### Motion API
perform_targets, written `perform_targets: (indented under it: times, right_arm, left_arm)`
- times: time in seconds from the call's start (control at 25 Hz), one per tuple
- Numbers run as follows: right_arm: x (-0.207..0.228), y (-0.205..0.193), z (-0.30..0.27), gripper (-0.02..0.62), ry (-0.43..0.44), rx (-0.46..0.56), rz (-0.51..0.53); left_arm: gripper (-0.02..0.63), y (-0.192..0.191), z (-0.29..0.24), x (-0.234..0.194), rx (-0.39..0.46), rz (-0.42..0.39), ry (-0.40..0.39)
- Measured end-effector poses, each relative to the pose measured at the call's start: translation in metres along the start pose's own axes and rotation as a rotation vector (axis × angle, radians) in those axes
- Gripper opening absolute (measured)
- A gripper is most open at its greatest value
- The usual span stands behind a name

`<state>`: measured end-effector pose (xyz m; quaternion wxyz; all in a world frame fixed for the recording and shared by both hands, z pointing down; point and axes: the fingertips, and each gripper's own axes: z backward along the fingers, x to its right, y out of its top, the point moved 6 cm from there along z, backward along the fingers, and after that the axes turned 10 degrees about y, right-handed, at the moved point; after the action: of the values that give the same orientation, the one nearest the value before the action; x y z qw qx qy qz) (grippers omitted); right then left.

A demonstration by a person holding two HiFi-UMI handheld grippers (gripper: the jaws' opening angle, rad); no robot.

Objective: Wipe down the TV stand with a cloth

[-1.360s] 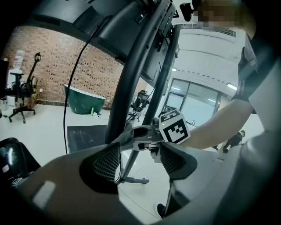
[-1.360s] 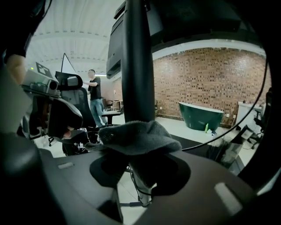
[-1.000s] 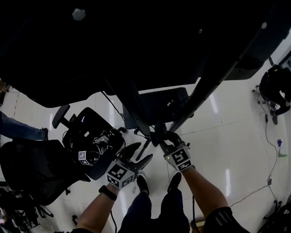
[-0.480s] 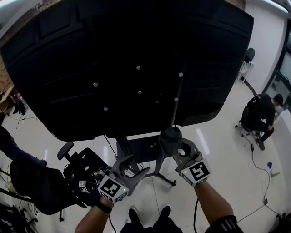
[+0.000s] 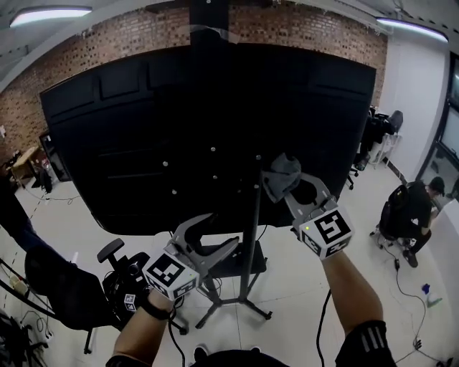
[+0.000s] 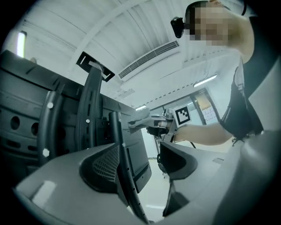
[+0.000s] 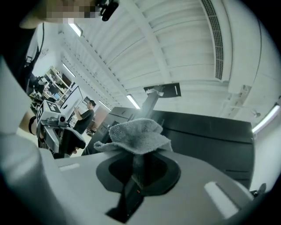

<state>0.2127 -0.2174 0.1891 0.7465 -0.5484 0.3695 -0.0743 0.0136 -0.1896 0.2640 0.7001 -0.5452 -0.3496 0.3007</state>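
Beside the pole [image 5: 252, 229] of the TV stand [image 5: 240, 307], at three o'clock of its top, the right gripper [image 5: 287, 190] is clamped on the grey cloth [image 5: 282, 170], seemingly held high to wipe downward. Meanwhile the left gripper [image 5: 209, 240] stands spread; only its own view shows the pole passing between its jaws, probably for steadying.

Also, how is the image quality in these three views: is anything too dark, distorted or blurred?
Head view: the TV's back is nearly black with little detail, while the ceiling lights glare; straight edges bend. Left gripper view: heavy fisheye, dark corners, a pale bluish cast. Right gripper view: the cloth is sharp, the background bright and curved.
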Motion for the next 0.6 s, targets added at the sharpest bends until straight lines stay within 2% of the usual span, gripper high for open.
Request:
perform_targets:
  times: [0.16, 0.4, 0.6]
  right_arm:
    - [0.032, 0.013, -0.017, 0.032, 0.022, -0.048, 0.01]
    - [0.056, 0.009, -0.051, 0.032, 0.111, -0.188, 0.025]
    - [0.055, 0.003, -0.066, 0.038, 0.185, -0.176, -0.063]
  left_arm:
    - [0.314, 0.03, -0.018, 0.005, 0.012, -0.009, -0.044]
    - [0.314, 0.038, -0.035, -0.004, 0.019, 0.045, -0.012]
    - [0.314, 0.03, -0.037, -0.007, -0.002, 0.051, 0.01]
